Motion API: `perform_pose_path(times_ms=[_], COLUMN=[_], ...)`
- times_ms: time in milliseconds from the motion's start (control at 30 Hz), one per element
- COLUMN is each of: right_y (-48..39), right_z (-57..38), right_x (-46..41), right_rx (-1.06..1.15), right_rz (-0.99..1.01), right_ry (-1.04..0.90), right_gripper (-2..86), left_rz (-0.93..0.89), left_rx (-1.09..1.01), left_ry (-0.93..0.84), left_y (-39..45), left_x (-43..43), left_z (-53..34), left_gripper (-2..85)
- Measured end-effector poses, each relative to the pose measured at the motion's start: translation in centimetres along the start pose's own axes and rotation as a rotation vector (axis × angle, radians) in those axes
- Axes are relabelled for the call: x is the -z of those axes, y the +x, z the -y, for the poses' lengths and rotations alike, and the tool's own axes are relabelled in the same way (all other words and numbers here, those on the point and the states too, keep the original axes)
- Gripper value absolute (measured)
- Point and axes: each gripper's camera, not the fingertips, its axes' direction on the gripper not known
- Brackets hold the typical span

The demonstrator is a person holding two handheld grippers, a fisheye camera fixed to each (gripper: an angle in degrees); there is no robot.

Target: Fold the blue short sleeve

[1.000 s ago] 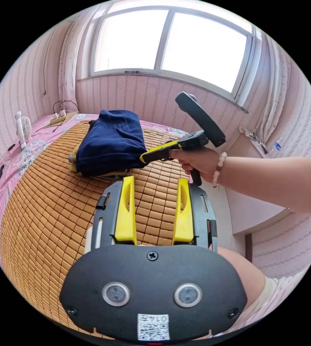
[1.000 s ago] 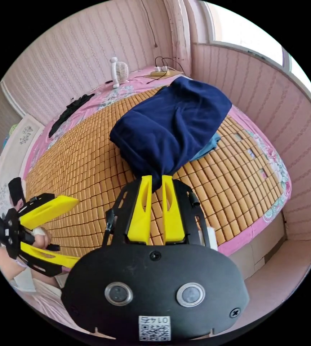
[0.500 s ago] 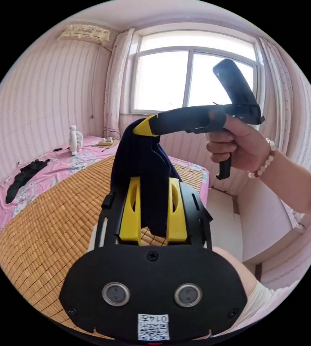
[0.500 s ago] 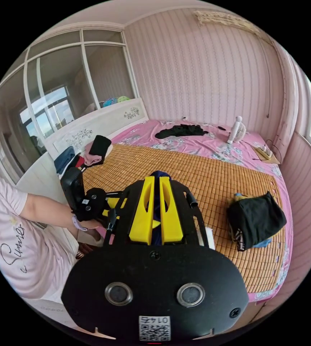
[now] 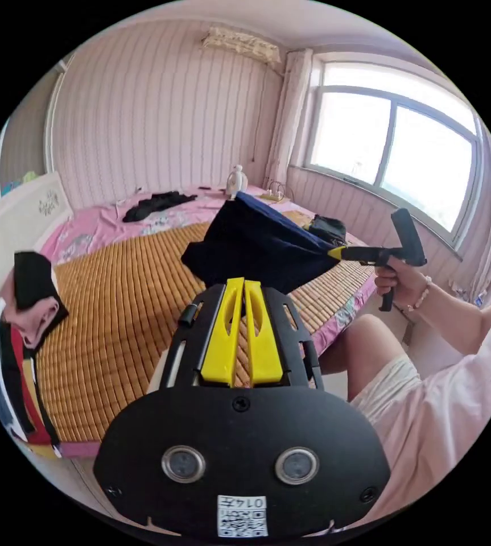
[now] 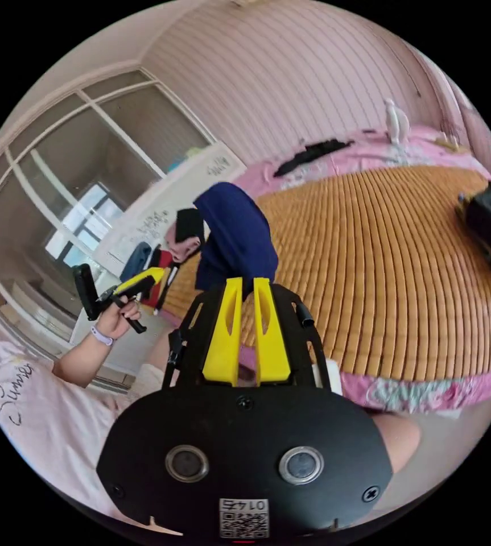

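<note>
The blue short sleeve (image 5: 256, 244) hangs in the air above the bed, stretched between both grippers. In the left gripper view my left gripper (image 5: 244, 284) has its jaws close together, with navy cloth at the tips. Off to the right, my right gripper (image 5: 336, 253) pinches the far corner of the shirt, held by a hand with a bead bracelet. In the right gripper view my right gripper (image 6: 245, 282) is shut on the blue short sleeve (image 6: 231, 239), which bunches up just beyond the tips. My left gripper (image 6: 157, 274) shows lower left in the person's hand.
A bamboo mat (image 5: 126, 296) covers the bed (image 5: 86, 239). A dark pile of clothes (image 5: 326, 228) lies near the window side. Folded clothes (image 5: 26, 318) sit by the headboard. A black garment (image 5: 157, 202) and a small fan (image 5: 235, 179) are at the far edge.
The shirt was lifted off the pile and carried over the mat. My left gripper, open a second ago, has shut on it. Both views have swung round.
</note>
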Motion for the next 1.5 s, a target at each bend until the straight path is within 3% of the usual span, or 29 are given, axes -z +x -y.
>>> perform_pose_path(times_ms=[133, 567, 667, 833, 900, 967, 1067, 1300, 1500], right_y=[0.7, -11.7, -13.1, -12.1, -11.6, -10.8, -8.6, -1.7, -5.3], right_z=[-3.0, 7.6, 9.6, 11.9, 12.7, 13.4, 13.3, 10.3, 8.7], right_x=[-3.3, -14.5, -18.0, -22.1, -20.6, -18.0, -10.0, 11.6, 22.8], right_rx=[-0.011, 0.477, 0.486, 0.386, 0.356, 0.316, 0.26, 0.075, 0.184], right_rz=[-0.14, -0.329, -0.336, -0.463, -0.493, -0.394, -0.28, -0.158, 0.05], right_ry=[-0.088, -0.182, -0.249, -0.32, -0.285, -0.28, -0.118, 0.19, 0.436], right_gripper=[3.2, 9.6, 10.9, 10.1, 5.0, 3.4, 2.2, 1.2, 0.9], left_rz=[-0.066, 0.012, 0.069, 0.051, -0.005, -0.043, -0.045, -0.112, -0.218], left_rx=[0.167, 0.177, 0.143, 0.13, 0.153, 0.193, 0.21, 0.291, 0.255], left_ry=[-0.156, -0.322, -0.411, -0.385, -0.388, -0.398, -0.367, -0.113, 0.208], left_y=[-4.8, -10.4, -11.1, -12.9, -13.9, -15.0, -16.5, -20.7, -22.2], left_x=[-1.8, -6.7, -7.7, -5.2, -4.2, -3.2, -0.2, 13.4, 28.9], left_z=[-6.3, -7.2, -7.2, -8.9, -9.4, -10.0, -11.2, -13.7, -13.3], left_gripper=[2.2, 9.5, 8.4, 6.9, 4.6, 2.8, 1.3, -0.2, -0.5])
